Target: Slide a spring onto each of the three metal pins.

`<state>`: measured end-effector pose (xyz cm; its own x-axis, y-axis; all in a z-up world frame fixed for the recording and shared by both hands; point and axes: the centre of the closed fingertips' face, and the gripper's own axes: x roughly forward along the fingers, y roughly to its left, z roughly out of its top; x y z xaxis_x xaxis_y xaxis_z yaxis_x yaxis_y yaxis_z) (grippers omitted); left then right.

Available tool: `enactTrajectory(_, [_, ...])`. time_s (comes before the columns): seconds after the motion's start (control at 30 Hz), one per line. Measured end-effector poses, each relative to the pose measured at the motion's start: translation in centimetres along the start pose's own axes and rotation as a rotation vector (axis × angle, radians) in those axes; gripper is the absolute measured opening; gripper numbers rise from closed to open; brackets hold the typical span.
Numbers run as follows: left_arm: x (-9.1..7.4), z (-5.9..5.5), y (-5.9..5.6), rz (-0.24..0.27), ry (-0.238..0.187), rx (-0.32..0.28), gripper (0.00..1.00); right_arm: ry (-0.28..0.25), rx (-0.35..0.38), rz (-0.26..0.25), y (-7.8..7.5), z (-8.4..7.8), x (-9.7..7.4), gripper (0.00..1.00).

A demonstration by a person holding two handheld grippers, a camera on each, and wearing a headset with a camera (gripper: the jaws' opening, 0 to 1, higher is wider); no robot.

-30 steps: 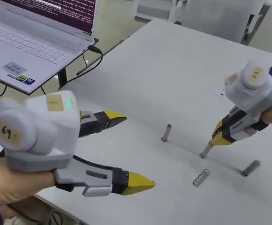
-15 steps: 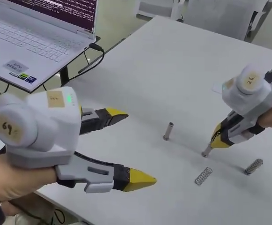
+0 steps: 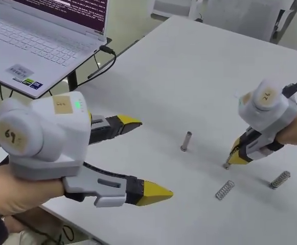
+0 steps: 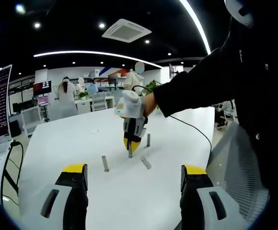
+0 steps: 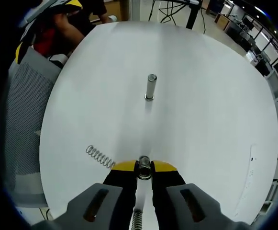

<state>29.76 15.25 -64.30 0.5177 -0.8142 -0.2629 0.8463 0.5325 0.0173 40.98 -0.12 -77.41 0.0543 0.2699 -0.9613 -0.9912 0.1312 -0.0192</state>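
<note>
White bodies, black jaws, yellow tips
The left gripper has a green light and a round tag saying 69. The right gripper, at 3 o'clock, has a black cable and a number, maybe 24. The sleeve is black.

The tabletop is smooth and matt, a pale grey-white with only a soft sheen. The upright pin is bare metal, dull silver with a faint bright line along its side. The gripped pin has the same grey metal look. The left spring and the right spring are thin coiled wire, metallic and a little shiny. The left gripper and the right gripper have bodies of matt white plastic, black plastic on the jaws and smooth yellow tips. A tan paper label is stuck on the left one. The laptop has a satin silver case and a glossy screen. The chair is of grey mesh cloth, and the sleeve is of dark matt cloth.
</note>
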Motion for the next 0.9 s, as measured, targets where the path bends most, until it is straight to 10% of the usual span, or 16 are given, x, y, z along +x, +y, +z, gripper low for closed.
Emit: enactTrajectory(0.9, [-0.07, -0.37, 0.11, 0.003, 0.006, -0.002, 0.76, -0.020, 0.022, -0.008, 0.27, -0.19, 0.73, 0.13])
